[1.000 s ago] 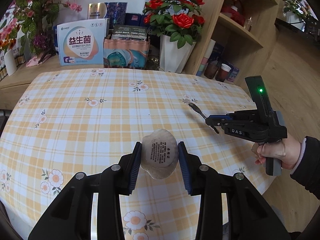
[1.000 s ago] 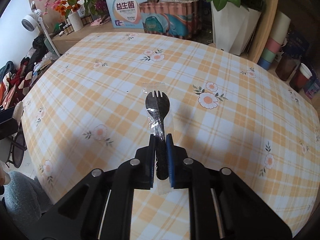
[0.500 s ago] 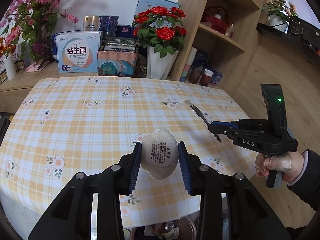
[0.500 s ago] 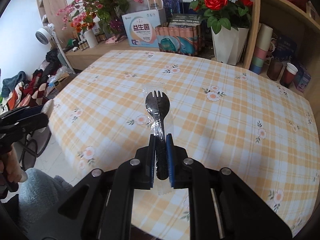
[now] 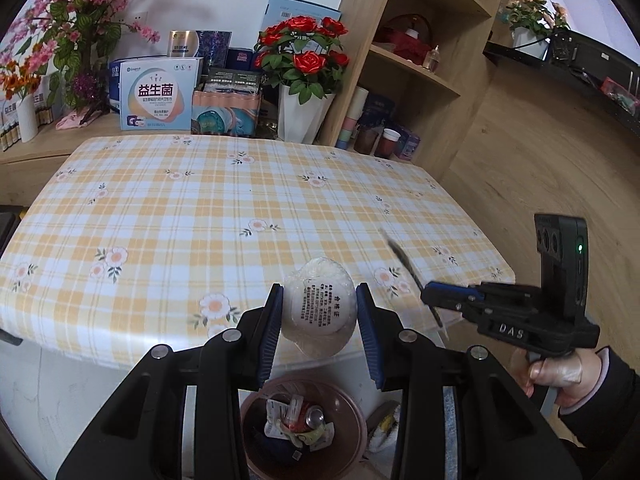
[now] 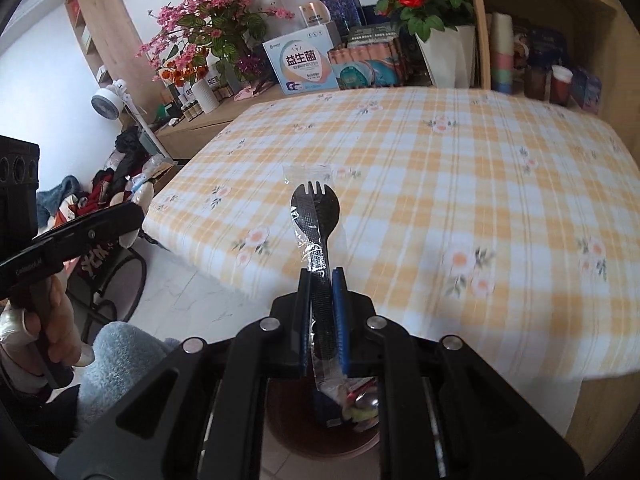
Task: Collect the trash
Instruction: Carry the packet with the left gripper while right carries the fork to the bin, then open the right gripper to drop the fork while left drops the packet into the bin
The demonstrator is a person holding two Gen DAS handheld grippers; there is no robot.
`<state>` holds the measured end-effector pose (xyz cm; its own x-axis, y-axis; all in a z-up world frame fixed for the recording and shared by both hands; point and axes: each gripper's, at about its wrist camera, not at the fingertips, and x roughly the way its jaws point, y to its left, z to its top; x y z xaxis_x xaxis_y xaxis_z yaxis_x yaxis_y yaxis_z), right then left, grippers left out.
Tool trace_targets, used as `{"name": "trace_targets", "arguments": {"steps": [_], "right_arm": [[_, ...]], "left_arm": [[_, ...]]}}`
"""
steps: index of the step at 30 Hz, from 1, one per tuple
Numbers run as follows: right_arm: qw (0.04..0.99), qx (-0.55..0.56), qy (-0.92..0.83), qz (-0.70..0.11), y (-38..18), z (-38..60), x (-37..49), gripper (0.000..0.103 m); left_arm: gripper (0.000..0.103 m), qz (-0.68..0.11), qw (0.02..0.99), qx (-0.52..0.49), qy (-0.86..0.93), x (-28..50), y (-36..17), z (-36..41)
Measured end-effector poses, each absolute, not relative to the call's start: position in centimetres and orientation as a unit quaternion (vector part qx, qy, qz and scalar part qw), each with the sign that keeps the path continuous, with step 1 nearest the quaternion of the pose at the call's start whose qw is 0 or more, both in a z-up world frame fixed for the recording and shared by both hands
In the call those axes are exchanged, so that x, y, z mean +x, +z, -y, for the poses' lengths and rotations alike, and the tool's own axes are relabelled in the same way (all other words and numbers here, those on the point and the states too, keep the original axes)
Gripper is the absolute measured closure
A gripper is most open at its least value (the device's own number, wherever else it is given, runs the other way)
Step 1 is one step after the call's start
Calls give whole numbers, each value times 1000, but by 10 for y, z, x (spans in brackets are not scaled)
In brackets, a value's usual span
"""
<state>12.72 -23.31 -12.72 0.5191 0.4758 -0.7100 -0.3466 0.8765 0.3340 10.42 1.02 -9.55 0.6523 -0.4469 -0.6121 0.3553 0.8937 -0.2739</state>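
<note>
My left gripper (image 5: 319,314) is shut on a round white wrapped package (image 5: 320,312) with a printed label, held in the air past the table's near edge. Below it on the floor stands a brown waste bin (image 5: 352,404) with a can and wrappers inside. My right gripper (image 6: 321,304) is shut on a black plastic fork (image 6: 316,216) in a clear wrapper, its tines pointing away. The same bin (image 6: 280,424) shows under the right fingers. In the left wrist view the right gripper (image 5: 430,298) sits at the right, with the fork (image 5: 404,260) slanting up from it.
A table with a yellow checked, flowered cloth (image 5: 200,208) fills the middle. Behind it stand boxes, a white vase of red roses (image 5: 304,112) and wooden shelves (image 5: 416,80). A pile of clothes and a small fan (image 6: 108,104) lie at the left. A hand (image 5: 556,376) holds the right gripper.
Both grippers have drawn back from over the table to past its near edge, carrying the package and the fork. The waste bin has come into view beneath them.
</note>
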Motion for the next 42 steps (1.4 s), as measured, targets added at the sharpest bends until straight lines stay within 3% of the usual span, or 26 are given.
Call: {"name": "trace_targets", "arguments": {"steps": [14, 22, 24, 26, 27, 42], "right_arm": [[827, 92, 250, -495, -179, 202, 66, 85], [825, 94, 243, -502, -186, 197, 72, 53], [842, 92, 220, -485, -178, 205, 75, 29], [862, 86, 194, -461, -167, 215, 79, 13], [873, 81, 181, -446, -159, 219, 80, 10], [920, 58, 112, -370, -110, 257, 95, 6]], "left_arm": [[67, -358, 903, -81, -224, 53, -112, -18], [67, -369, 900, -86, -215, 60, -123, -24], [67, -375, 897, -86, -215, 62, -127, -22], [67, -380, 895, -85, -216, 63, -131, -20], [67, -383, 894, -83, -217, 63, -133, -19], [67, -423, 874, -58, -234, 71, -158, 13]]}}
